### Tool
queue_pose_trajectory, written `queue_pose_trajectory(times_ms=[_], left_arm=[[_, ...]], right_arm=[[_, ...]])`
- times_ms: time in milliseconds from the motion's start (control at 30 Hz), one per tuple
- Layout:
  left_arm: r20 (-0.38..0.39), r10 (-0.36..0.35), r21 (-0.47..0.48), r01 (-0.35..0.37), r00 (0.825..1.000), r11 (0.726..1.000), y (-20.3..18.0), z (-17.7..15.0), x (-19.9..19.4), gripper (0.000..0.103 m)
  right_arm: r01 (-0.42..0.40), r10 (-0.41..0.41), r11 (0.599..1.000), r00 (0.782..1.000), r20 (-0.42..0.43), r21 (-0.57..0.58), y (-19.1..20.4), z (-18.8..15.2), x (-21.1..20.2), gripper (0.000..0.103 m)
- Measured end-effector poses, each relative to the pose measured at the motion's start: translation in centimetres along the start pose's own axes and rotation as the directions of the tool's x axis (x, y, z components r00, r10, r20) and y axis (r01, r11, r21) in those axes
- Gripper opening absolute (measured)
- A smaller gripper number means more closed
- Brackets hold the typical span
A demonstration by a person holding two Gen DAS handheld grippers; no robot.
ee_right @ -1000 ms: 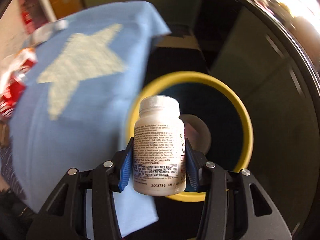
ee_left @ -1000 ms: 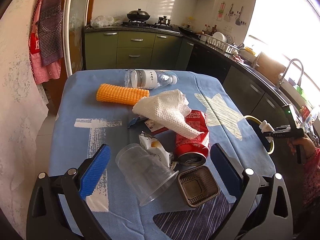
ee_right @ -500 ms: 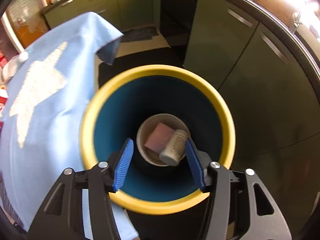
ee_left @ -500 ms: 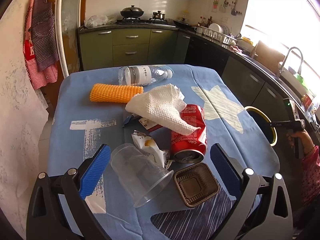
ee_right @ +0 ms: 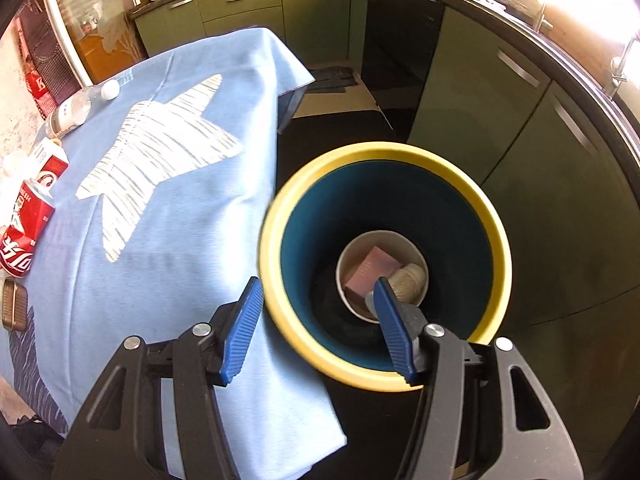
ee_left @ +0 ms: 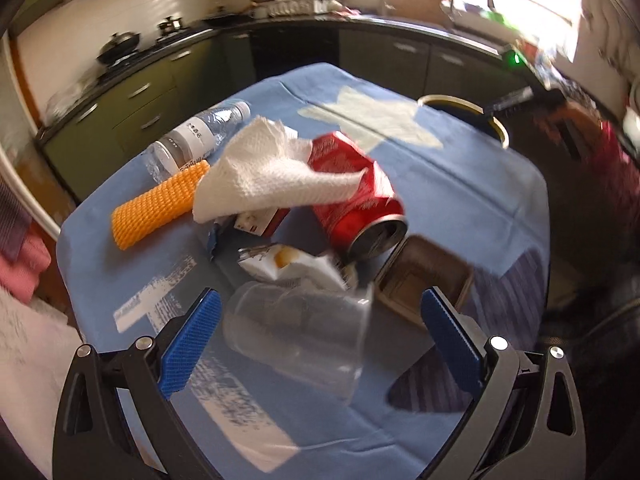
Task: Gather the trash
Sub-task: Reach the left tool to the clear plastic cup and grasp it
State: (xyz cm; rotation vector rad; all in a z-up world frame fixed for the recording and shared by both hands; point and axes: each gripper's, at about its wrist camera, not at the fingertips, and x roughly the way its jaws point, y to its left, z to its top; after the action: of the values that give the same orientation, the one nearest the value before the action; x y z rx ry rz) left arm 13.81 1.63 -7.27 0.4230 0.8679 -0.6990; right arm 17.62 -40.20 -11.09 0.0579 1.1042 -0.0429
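In the left wrist view, my left gripper (ee_left: 320, 308) is open just above the blue tablecloth (ee_left: 460, 184). A clear plastic cup (ee_left: 296, 328) lies on its side between its fingers, and the pads do not press on it. Behind the cup lie a snack wrapper (ee_left: 292, 264), a brown tray (ee_left: 424, 280), a crushed red can (ee_left: 356, 196), a white paper towel (ee_left: 272, 176), an orange foam net (ee_left: 156, 208) and a water bottle (ee_left: 196, 136). My right gripper (ee_right: 316, 286) is open and empty over the near rim of the yellow-rimmed bin (ee_right: 304, 344). A white pill bottle (ee_right: 408, 284) and a pink box (ee_right: 372, 272) lie at the bin's bottom.
The bin (ee_left: 464, 108) stands on the floor past the table's right edge, close to dark green cabinets (ee_right: 480, 112). The tablecloth corner (ee_right: 296, 420) hangs beside the bin. A person's sleeve (ee_left: 612, 160) shows blurred at the right. Kitchen counters run along the back.
The right gripper opened and let go of the white pill bottle, which now lies in the bin; the gripper then drifted toward the table side. The left gripper rolled and sank closer to the clear cup.
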Motion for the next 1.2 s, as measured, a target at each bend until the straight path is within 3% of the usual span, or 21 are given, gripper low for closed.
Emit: queue_pose_trajectory(times_ms=[167, 600, 667, 700, 733, 967, 1200], left_arm=[[-0.01, -0.104, 0.045, 0.104, 0.995, 0.994, 1.8, -0.2, 0.6, 0.098], [-0.062, -0.241, 0.018, 0.242, 0.969, 0.97, 3.9, -1.2, 3.3, 0.098], [-0.064, -0.246, -0.004, 0.247, 0.967, 0.969, 4.0, -1.4, 3.6, 0.093], [-0.067, -0.254, -0.015, 0.254, 0.965, 0.967, 4.1, -1.5, 3.6, 0.082], [-0.074, -0.265, -0.03, 0.263, 0.961, 0.964, 4.2, -1.6, 3.8, 0.082], [-0.068, -0.249, -0.071, 0.245, 0.966, 0.967, 3.8, -2.5, 3.2, 0.081], [-0.04, -0.178, -0.082, 0.174, 0.983, 0.981, 3.2, -2.5, 0.4, 0.081]], right_arm=[[-0.004, 0.004, 1.0, 1.0, -0.005, 0.006, 1.1, -0.5, -0.3, 0.055], [-0.014, 0.013, 1.0, 1.0, -0.022, -0.022, 3.7, 0.1, -0.2, 0.055], [-0.018, 0.017, 0.999, 1.0, -0.024, -0.029, 4.0, 0.1, -0.1, 0.055], [-0.02, 0.019, 0.999, 1.0, -0.024, -0.032, 4.1, 0.1, 0.0, 0.055], [-0.021, 0.02, 0.999, 1.0, -0.024, -0.034, 4.3, 0.1, 0.0, 0.055], [-0.038, 0.037, 0.999, 0.999, -0.019, -0.038, 4.6, -0.1, -0.1, 0.055], [-0.057, 0.057, 0.998, 0.998, -0.004, -0.032, 4.4, -0.5, -0.5, 0.055]])
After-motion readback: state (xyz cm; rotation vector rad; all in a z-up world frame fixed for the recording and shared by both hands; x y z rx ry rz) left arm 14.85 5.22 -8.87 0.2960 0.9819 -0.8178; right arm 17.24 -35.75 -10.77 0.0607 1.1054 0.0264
